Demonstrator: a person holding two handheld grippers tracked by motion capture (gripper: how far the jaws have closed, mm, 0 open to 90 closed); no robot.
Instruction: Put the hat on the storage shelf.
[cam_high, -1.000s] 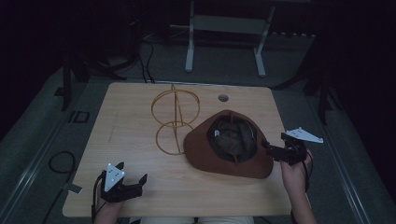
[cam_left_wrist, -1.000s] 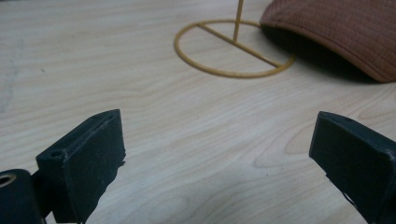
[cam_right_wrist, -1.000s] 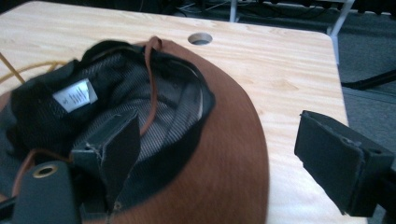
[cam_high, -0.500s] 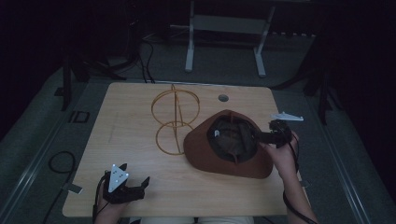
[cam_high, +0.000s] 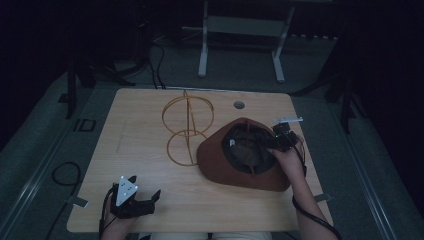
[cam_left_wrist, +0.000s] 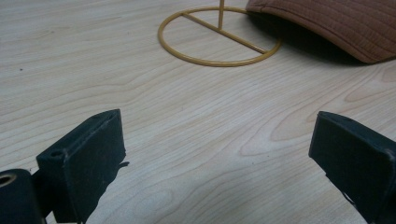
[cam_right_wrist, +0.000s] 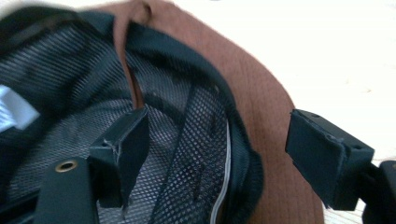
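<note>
- Light wooden table (cam_high: 150, 125) at centre, rounded corners, round cable port (cam_high: 239, 105) near far edge.
- Grey carpeted floor (cam_high: 45, 150) around table, dimly lit.
- White metal frame (cam_high: 240, 30) on two legs beyond table's far edge.
- Black cables (cam_high: 155, 70) beyond far-left corner; cable loop (cam_high: 62, 172) left of table.
</note>
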